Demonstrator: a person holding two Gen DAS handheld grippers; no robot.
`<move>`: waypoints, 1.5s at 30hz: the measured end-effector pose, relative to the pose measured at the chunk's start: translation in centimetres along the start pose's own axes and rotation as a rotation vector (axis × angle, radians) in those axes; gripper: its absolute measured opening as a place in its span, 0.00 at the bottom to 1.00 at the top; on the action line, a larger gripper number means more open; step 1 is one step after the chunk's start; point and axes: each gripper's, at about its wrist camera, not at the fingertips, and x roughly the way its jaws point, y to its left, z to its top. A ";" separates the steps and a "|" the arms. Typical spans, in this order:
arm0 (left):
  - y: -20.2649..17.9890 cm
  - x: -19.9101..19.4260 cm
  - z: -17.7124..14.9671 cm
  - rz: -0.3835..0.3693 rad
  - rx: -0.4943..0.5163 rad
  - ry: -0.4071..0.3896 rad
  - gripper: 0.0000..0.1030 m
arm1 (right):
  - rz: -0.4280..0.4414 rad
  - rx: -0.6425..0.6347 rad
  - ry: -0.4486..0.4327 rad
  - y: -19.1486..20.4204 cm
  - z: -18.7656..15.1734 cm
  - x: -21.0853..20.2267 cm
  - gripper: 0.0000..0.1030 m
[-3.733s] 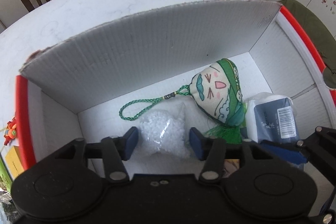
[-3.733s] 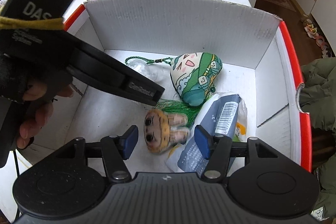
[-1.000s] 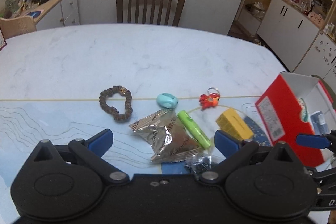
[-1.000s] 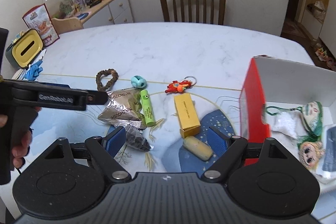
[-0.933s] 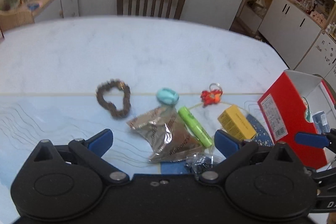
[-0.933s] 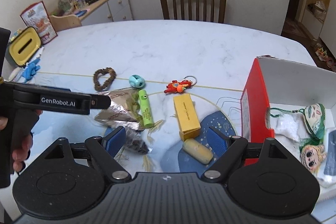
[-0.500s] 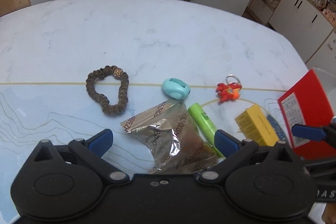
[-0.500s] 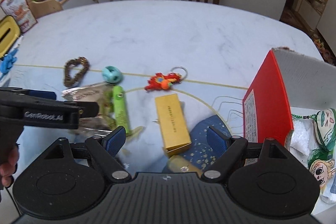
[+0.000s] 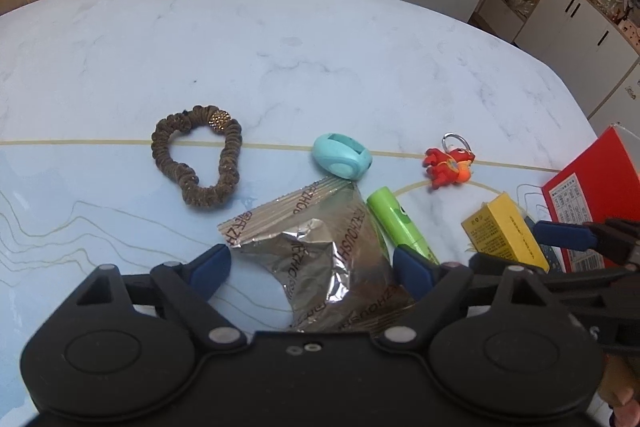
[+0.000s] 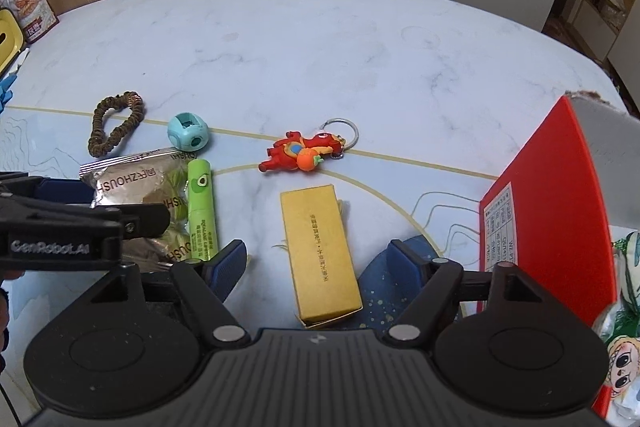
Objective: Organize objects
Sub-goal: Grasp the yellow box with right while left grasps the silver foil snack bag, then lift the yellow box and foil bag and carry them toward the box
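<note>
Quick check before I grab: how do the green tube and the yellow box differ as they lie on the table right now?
The green tube is a slim cylinder with a printed cartoon eye; the yellow box is a wider flat-sided carton with a line of dark print. The green tube lies against the foil snack bag; the yellow box lies apart from the other things. The yellow box sits between the open fingers of the right gripper; the green tube is off to its left. Both lie flat, long axis pointing roughly away from the camera.

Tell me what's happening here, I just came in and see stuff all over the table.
A person holding a gripper in each hand is sorting small things into a red box. Both grippers are open and empty. The left gripper straddles a foil packet; the right gripper straddles a yellow box. A hair tie, a green tube and a red keychain lie on the table.
</note>
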 end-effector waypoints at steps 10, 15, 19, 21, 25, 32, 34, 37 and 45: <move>-0.1 -0.4 -0.2 -0.027 -0.020 -0.009 0.69 | -0.009 0.018 0.007 -0.2 0.0 0.6 0.49; 0.0 -0.6 -0.3 -0.028 -0.022 -0.009 0.65 | -0.022 0.022 0.003 0.1 -0.1 0.5 0.32; 0.2 -0.8 -0.3 -0.051 -0.020 -0.011 0.50 | -0.030 0.023 -0.003 0.3 -0.2 0.1 0.28; 0.3 -1.1 -0.3 -0.051 -0.017 -0.011 0.47 | -0.029 0.034 -0.009 0.3 -0.4 -0.2 0.28; 0.6 -1.7 -0.4 -0.057 -0.024 -0.014 0.41 | -0.018 0.064 -0.022 0.2 -0.5 -1.4 0.28; 1.3 -4.2 -1.1 -0.067 -0.049 -0.034 0.41 | 0.009 0.089 -0.065 0.3 -1.1 -4.9 0.28; 1.4 -5.2 -1.2 -0.081 -0.055 -0.045 0.41 | 0.019 0.099 -0.080 0.2 -1.3 -6.1 0.28; 1.3 -7.0 -1.4 -0.104 -0.058 -0.057 0.41 | 0.040 0.112 -0.103 0.0 -1.7 -8.1 0.28; -1.0 -11.7 -1.7 -0.163 -0.013 -0.101 0.41 | 0.070 0.139 -0.169 -0.9 -2.7 -13.8 0.28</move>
